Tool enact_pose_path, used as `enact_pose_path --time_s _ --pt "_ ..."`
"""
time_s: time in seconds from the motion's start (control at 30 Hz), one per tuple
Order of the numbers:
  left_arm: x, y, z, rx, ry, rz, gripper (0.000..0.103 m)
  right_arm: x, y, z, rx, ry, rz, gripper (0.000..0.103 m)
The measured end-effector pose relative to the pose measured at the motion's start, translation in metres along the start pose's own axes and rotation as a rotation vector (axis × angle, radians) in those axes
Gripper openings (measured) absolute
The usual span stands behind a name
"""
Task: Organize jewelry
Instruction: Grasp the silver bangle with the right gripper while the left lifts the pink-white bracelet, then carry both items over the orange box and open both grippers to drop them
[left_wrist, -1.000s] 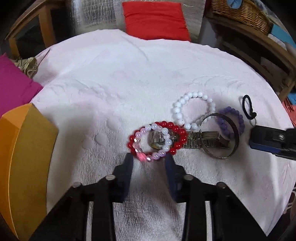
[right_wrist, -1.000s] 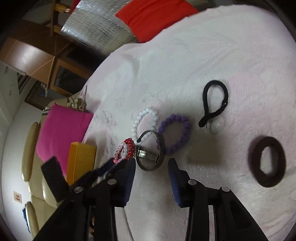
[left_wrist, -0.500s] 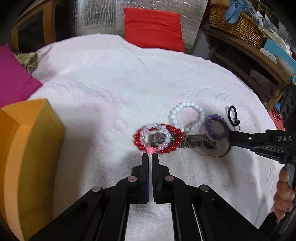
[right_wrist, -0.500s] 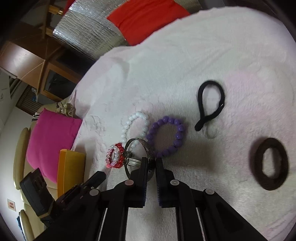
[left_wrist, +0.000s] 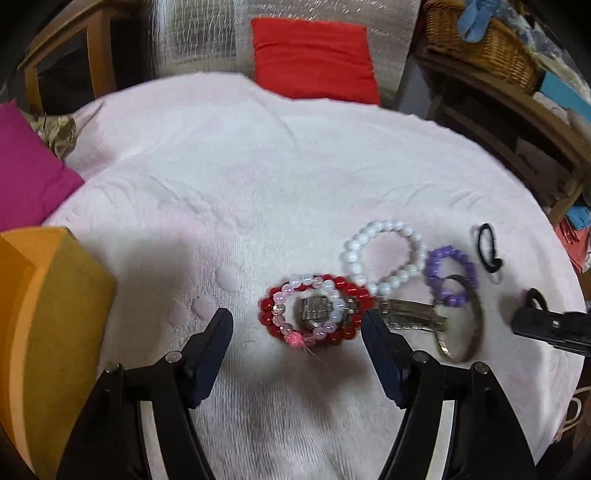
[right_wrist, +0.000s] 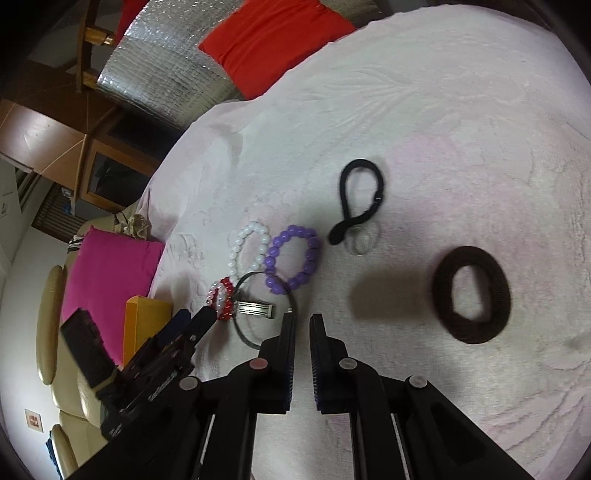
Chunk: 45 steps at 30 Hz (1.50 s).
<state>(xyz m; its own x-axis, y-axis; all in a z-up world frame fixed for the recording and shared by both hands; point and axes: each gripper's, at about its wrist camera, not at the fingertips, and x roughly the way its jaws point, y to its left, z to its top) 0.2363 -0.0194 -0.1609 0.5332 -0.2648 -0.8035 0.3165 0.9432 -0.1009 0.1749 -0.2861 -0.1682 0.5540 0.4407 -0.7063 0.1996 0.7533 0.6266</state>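
On the pink towel lie a red bead bracelet (left_wrist: 269, 323) with a pink-white bead bracelet (left_wrist: 295, 284) on it, over a metal watch (left_wrist: 410, 314). Beside them are a white bead bracelet (left_wrist: 384, 229), a purple bead bracelet (left_wrist: 448, 254) and a thin metal bangle (left_wrist: 476, 325). My left gripper (left_wrist: 297, 325) is open, its fingers either side of the red bracelet, and empty. My right gripper (right_wrist: 303, 328) is nearly shut, empty, its left finger (right_wrist: 286, 325) at the bangle (right_wrist: 243, 332). The purple bracelet (right_wrist: 275, 251) lies beyond.
An orange box (left_wrist: 40, 314) stands at the left of the towel. A black hair tie (right_wrist: 360, 195) and a brown scrunchie (right_wrist: 471, 295) lie to the right. A magenta cushion (left_wrist: 26, 170), a red cushion (left_wrist: 314, 59) and a wicker basket (left_wrist: 480, 40) surround the table.
My left gripper shut half a second ago and has now opened wide around the red bracelet. My right gripper closed from open and has drawn back slightly from the bangle.
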Motion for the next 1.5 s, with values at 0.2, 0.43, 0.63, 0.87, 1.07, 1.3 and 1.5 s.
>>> enact_pose_path --time_s 0.2,0.43,0.63,0.87,1.07,1.3,1.5 --pt "0.013 0.004 0.004 -0.017 0.022 -0.058 0.027 0.005 0.002 0.003 -0.003 0.02 -0.001 0.012" --pt "-0.001 0.011 0.005 -0.027 -0.02 -0.041 0.015 0.01 0.016 0.004 -0.056 0.006 -0.035 0.027" --pt "-0.032 0.013 0.005 -0.027 -0.093 -0.08 0.015 0.023 0.036 0.005 -0.15 -0.04 -0.07 0.06" --pt "-0.054 0.008 0.0 0.016 -0.123 -0.086 0.015 0.049 0.05 0.004 -0.227 -0.047 -0.201 0.011" --pt "-0.075 0.015 -0.003 0.008 -0.17 -0.07 0.015 0.037 0.063 -0.004 -0.305 -0.111 -0.213 0.004" --pt "-0.109 0.019 -0.008 -0.02 -0.243 0.002 0.015 0.002 0.077 -0.007 -0.328 -0.23 -0.156 0.003" --pt "-0.142 0.036 -0.022 -0.071 -0.298 0.127 0.015 0.002 0.106 -0.02 -0.353 -0.214 -0.044 0.004"
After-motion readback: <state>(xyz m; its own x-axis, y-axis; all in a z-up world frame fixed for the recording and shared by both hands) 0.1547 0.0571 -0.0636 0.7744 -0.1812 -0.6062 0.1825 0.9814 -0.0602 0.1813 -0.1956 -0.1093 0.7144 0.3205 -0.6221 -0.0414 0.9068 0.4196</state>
